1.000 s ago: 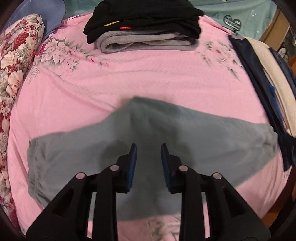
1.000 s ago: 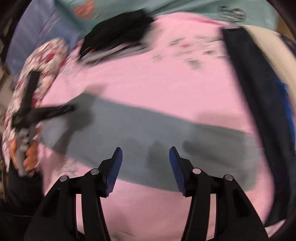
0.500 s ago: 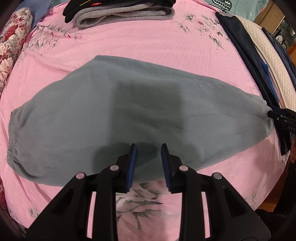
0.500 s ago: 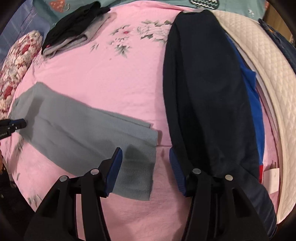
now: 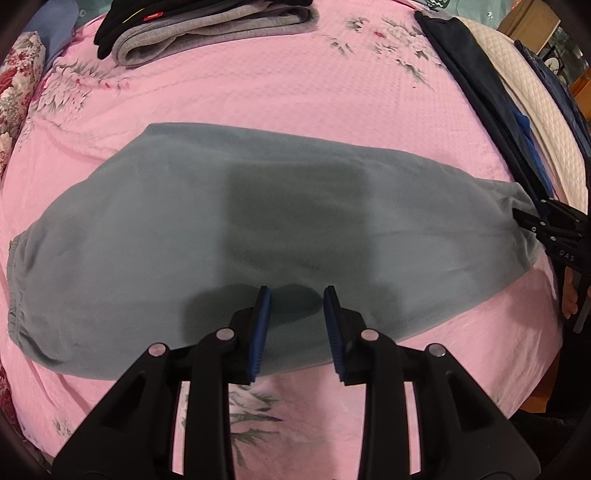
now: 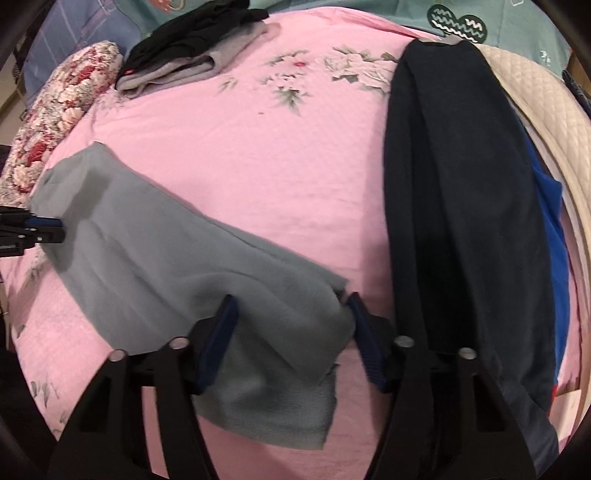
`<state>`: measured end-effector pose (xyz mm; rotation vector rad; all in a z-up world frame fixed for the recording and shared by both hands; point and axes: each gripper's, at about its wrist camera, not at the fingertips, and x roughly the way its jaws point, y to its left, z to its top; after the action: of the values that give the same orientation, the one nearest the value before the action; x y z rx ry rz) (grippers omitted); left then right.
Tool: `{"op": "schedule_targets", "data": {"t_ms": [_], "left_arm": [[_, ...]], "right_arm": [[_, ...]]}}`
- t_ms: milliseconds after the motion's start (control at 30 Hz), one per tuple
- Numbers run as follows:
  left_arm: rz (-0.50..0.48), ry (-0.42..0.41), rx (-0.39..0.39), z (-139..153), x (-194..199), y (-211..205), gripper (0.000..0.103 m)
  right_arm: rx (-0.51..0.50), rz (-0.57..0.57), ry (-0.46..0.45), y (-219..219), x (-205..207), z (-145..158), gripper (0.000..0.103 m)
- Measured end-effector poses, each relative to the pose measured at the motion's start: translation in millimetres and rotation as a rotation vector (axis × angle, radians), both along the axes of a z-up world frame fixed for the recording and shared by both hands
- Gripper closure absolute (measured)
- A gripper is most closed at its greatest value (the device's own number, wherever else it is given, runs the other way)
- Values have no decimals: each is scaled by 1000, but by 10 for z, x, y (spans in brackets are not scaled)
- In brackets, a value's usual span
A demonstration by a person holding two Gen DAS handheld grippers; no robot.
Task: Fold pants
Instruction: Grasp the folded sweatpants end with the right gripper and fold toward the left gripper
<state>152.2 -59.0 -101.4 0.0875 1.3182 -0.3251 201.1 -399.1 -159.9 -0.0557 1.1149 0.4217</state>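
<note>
Grey-green pants (image 5: 258, 221) lie flat across the pink bed, waistband at the left, leg cuffs at the right. My left gripper (image 5: 297, 295) is open and empty, over the pants' near edge at the middle. In the right wrist view the pants (image 6: 166, 266) run from the far left to the near middle. My right gripper (image 6: 291, 306) is open with the cuff end between its fingers, the cloth bunched there. The right gripper also shows at the cuff end in the left wrist view (image 5: 546, 225). The left gripper shows at the far left in the right wrist view (image 6: 40, 229).
A folded stack of black and grey clothes (image 5: 207, 33) sits at the back of the pink floral bedspread (image 5: 258, 96). Dark navy pants (image 6: 461, 221) lie along the right, over a cream quilt (image 6: 546, 118). A floral pillow (image 6: 55, 122) lies at the left.
The right gripper has moved down onto the cuff end, which now lies between its open fingers and is bunched up. The left gripper has stayed over the pants' near edge.
</note>
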Motion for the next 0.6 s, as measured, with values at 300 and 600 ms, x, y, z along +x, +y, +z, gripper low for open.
{"op": "schedule_targets", "data": {"t_ms": [300, 600], "left_arm": [[-183, -22, -90, 111, 53, -689, 73], [-281, 6, -157, -84, 124, -1310, 74]], "right_arm": [[-2, -67, 84, 131, -13, 117, 89], [104, -156, 178, 129, 16, 332, 89]]}}
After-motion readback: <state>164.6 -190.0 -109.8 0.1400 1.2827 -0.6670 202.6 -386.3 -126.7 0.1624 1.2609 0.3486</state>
